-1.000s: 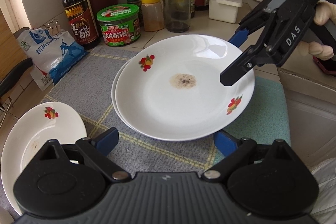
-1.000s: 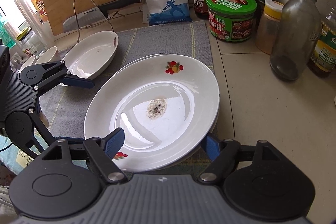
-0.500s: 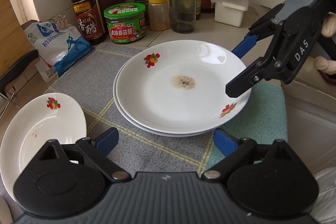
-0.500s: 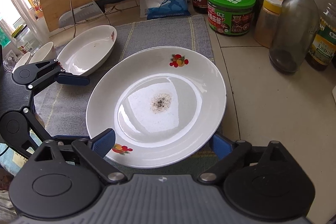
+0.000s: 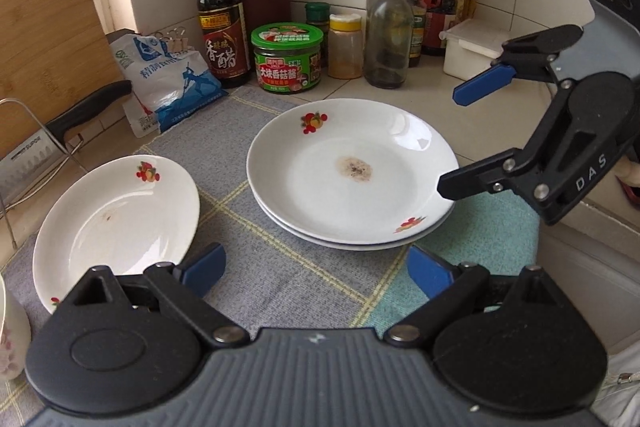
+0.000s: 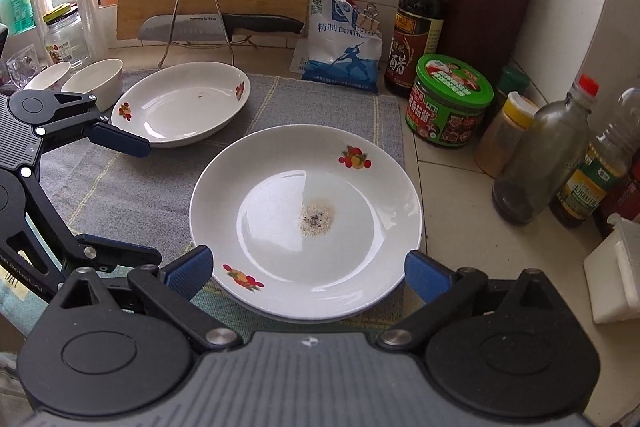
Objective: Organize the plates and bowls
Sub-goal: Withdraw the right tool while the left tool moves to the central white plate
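Kitchen surface [image 6: 460, 227], tiled, w/ a grey checked cloth mat [image 5: 248, 131] over its left part. Two round white ceramic plates with small red fruit prints [image 5: 352, 175] sit stacked at the mat's right edge, top one bearing a brown speckled stain at centre. A deeper oval white ceramic dish with the same fruit print [image 5: 116, 223] lies alone nearer the mat's left edge, well apart from the stack. Two small white ceramic bowls [image 6: 94, 79] stand just beyond the dish, at the mat's far left corner.

Left tongs [image 5: 316, 269]: blue pads spread wide, nothing between them, hovering above the mat's near edge. The oval dish is just left of the left pad; the stack is ahead and to the right.

Right tongs [image 6: 308, 271]: jaws opening, now very wide, pads either side of the stack's near rim but not pressing it; the plate rests on the stack, free.

The deciding relation: the oval dish lies to the left, long axis running roughly from the mat's near-left toward its middle, though fisheye bend makes that approx. The left hand is clearly nearer it, so the dish likely falls to that hand; the bowls are farther still on that same side.
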Demonstrator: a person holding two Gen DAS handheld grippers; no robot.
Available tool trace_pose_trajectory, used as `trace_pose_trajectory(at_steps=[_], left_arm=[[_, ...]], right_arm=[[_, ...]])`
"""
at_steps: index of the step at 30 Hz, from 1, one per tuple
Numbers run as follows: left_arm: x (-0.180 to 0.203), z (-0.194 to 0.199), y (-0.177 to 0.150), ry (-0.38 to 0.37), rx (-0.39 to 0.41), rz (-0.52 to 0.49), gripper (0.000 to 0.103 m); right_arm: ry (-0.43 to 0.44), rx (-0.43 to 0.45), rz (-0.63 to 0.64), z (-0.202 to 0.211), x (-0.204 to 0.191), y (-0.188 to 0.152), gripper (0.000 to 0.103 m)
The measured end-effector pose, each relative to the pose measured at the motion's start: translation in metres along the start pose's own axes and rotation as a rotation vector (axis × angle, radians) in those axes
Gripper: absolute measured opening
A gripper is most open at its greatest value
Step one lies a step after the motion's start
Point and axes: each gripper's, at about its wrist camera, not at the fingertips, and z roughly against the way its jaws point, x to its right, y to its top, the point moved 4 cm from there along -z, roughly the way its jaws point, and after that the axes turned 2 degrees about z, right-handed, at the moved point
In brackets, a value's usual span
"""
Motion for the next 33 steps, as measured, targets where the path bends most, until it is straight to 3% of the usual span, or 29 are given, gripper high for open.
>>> trace_pose_trajectory(at_steps=[4, 10, 17, 23, 33], left_arm=[[-0.009, 0.016, -0.006, 0.067, 0.017, 0.11, 0.097], [-0.015, 0.036, -0.019, 0.163, 0.01, 0.2, 0.097], [-0.031, 0.058, -0.033, 0.247, 0.01, 0.246, 0.098], [-0.061, 0.064, -0.042, 0.274, 0.018, 0.266, 0.098], [-0.118, 0.056, -0.029, 0.28, 0.008, 0.22, 0.098]], right_arm=[[-0.03, 0.062, 0.116, 0.01, -0.015, 0.005, 0.103], [0.082, 0.121, 0.173, 0.012, -0.029, 0.015, 0.103], [0.18, 0.114, 0.221, -0.003, -0.052, 0.031, 0.103], [0.213, 0.113, 0.268, -0.019, -0.077, 0.044, 0.103], [0.172, 0.073, 0.249, -0.056, -0.098, 0.068, 0.103]])
